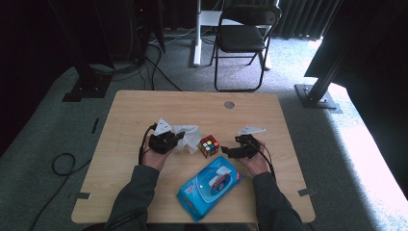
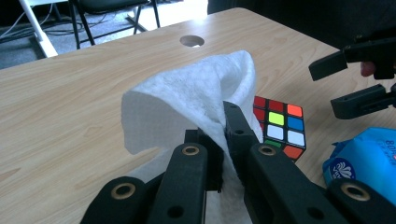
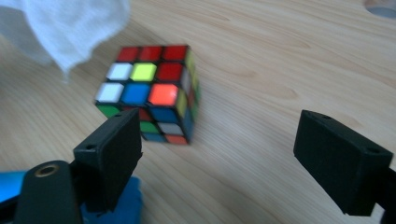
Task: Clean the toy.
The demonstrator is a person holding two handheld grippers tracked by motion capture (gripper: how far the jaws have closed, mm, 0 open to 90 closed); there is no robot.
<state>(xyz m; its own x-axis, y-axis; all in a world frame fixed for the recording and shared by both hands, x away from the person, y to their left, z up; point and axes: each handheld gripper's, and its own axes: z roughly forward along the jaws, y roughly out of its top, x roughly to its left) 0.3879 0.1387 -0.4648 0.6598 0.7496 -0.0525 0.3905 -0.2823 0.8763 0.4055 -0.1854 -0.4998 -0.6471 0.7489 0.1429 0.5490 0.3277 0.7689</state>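
We see the puzzle cube (image 1: 209, 146) near the table (image 1: 144, 103) centre; the wipe (image 1: 189, 136) hangs at its nine o'clock, pinched in the left gripper (image 1: 179, 138); the right gripper (image 1: 230, 147) sits at its three o'clock, apart from it; the wipes pack (image 1: 209, 186) lies at its six o'clock; a chair (image 1: 243, 36) stands beyond the table at twelve.

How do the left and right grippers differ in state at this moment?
The left gripper is shut on the white wipe, its fingers pinching the sheet; the right gripper is open with nothing between its fingers. The left gripper holds its wipe lifted off the table beside the puzzle cube; the right gripper points at the cube from the other side, above the blue wipes pack. Both are black, hand-held and two-fingered.
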